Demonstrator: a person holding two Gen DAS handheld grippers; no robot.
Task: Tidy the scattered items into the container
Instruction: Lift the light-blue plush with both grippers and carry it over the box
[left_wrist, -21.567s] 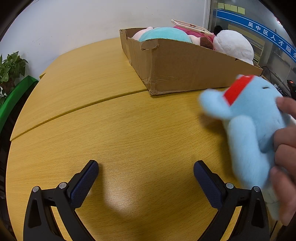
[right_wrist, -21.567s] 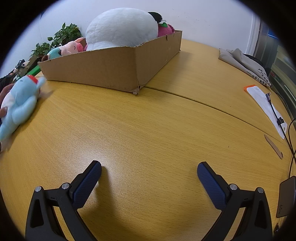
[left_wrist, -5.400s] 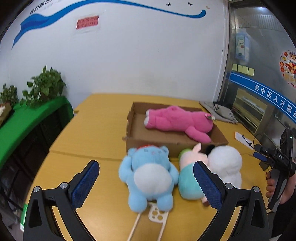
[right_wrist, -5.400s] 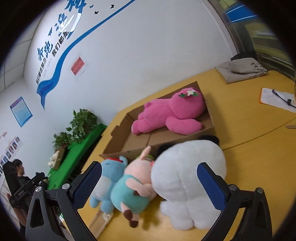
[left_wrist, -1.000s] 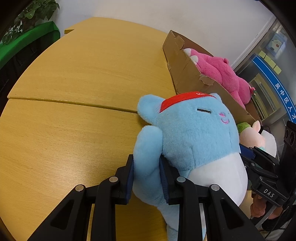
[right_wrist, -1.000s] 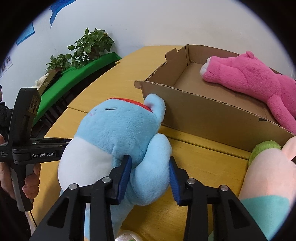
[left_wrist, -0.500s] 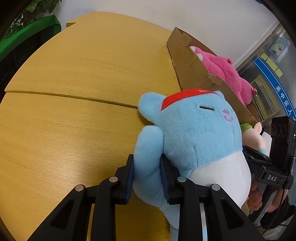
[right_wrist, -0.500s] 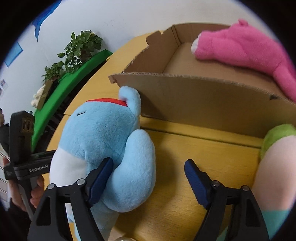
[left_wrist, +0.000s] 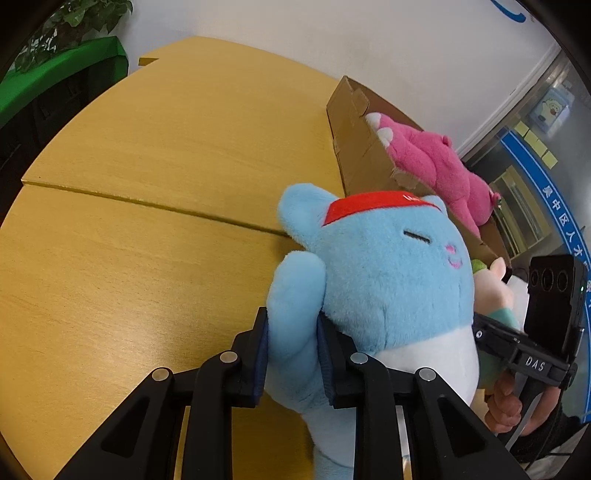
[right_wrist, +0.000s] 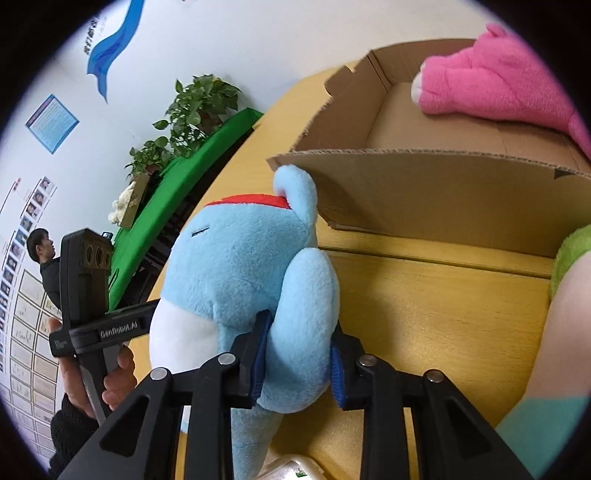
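A blue plush toy (left_wrist: 388, 266) with a red headband sits upright on the wooden table, right in front of the cardboard box (left_wrist: 354, 147). My left gripper (left_wrist: 291, 332) is shut on one of its arms, jaws still closing a little. My right gripper (right_wrist: 299, 339) is closing on the toy's (right_wrist: 236, 266) other arm, and its pads press into the fur. The box (right_wrist: 424, 192) holds a pink plush (right_wrist: 491, 85), also seen in the left wrist view (left_wrist: 436, 166). The toy's ear touches the box's near corner.
A pink-and-teal plush (right_wrist: 554, 350) with a green tuft lies on the table to the right of the blue one. The yellow table (left_wrist: 147, 184) stretches away to the left. A green shelf with potted plants (right_wrist: 199, 147) stands beyond it, and a person (right_wrist: 44, 258) is far off.
The right gripper let go of the toy's arm, opened wide, then closed on it again. It also rolled and moved closer to the box. The left gripper kept its grip and stayed put.
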